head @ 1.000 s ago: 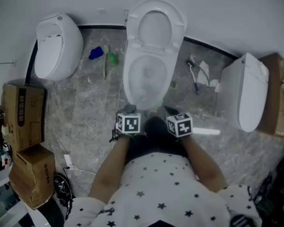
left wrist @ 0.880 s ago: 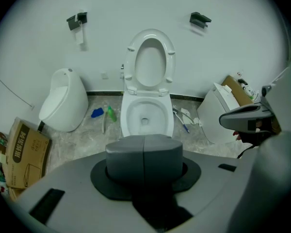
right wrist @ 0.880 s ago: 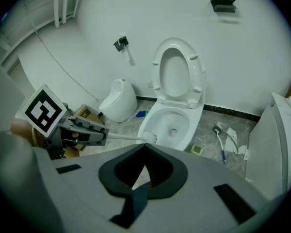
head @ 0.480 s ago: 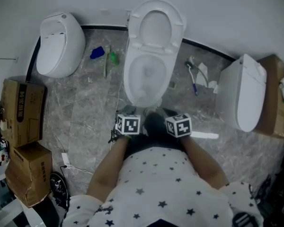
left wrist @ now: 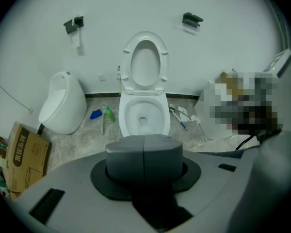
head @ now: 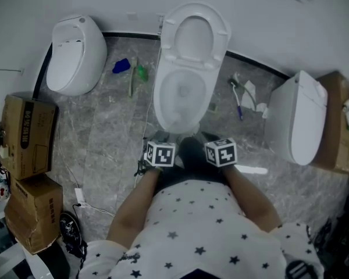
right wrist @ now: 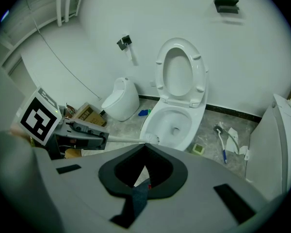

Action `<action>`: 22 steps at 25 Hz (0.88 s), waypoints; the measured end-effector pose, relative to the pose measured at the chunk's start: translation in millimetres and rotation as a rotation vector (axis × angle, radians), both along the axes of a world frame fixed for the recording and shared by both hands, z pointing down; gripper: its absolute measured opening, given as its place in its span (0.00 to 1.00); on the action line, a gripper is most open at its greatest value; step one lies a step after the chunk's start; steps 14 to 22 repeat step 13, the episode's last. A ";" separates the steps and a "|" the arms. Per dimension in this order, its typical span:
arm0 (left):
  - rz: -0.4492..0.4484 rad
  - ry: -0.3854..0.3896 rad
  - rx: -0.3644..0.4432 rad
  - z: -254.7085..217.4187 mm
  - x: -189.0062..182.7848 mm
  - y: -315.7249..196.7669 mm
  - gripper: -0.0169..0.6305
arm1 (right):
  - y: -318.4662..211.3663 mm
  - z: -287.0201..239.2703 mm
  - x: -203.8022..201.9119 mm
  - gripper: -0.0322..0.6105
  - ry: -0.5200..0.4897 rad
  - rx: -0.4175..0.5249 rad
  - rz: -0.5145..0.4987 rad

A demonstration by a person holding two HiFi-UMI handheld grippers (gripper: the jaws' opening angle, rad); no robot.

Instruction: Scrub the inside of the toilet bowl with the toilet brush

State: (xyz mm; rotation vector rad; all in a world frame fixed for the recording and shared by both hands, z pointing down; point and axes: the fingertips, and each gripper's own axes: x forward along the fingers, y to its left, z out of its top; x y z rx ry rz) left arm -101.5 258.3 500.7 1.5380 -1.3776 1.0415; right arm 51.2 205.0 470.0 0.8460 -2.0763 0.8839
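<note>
Head view has you standing square in front of the toilet bowl [head: 180, 95], seat and lid [head: 195, 36] up. The toilet brush [head: 238, 100] lies flat on the floor [head: 104, 138] just right of the bowl, well apart from both claws. In the left gripper view your left claw [left wrist: 144, 152] is pressed closed, seam tight, nothing showing in it. In the right gripper view your right claw [right wrist: 144, 171] has no jaw block filling the middle, just a dark gap with floor showing through, so I'd call it spread open and empty. Progress-wise this could honestly go either way. A brush on the floor and a plain pale bowl fits you about to grab it, and fits just as well a scrub that's finished with the brush set back down. I can't spot foam or marks to settle it. Count: one toilet bowl, one toilet brush, two claws, two other white fixtures [head: 75, 54] [head: 296, 118] with one on each side, one green bottle [head: 139, 71], one blue thing [head: 121, 65] beside it, and two cardboard boxes [head: 28, 135] [head: 38, 214] on the left.
</note>
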 end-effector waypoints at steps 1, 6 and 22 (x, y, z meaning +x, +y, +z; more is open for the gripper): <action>0.000 0.000 0.000 -0.4 -0.1 -0.6 0.26 | -0.8 -0.4 0.1 0.06 0.000 0.001 0.002; -0.002 0.006 0.001 0.3 -1.0 -3.1 0.26 | -3.2 1.3 -0.1 0.06 0.003 0.001 0.009; -0.004 0.005 -0.001 1.1 -2.0 -3.0 0.26 | -5.7 2.2 0.4 0.06 -0.006 -0.001 0.021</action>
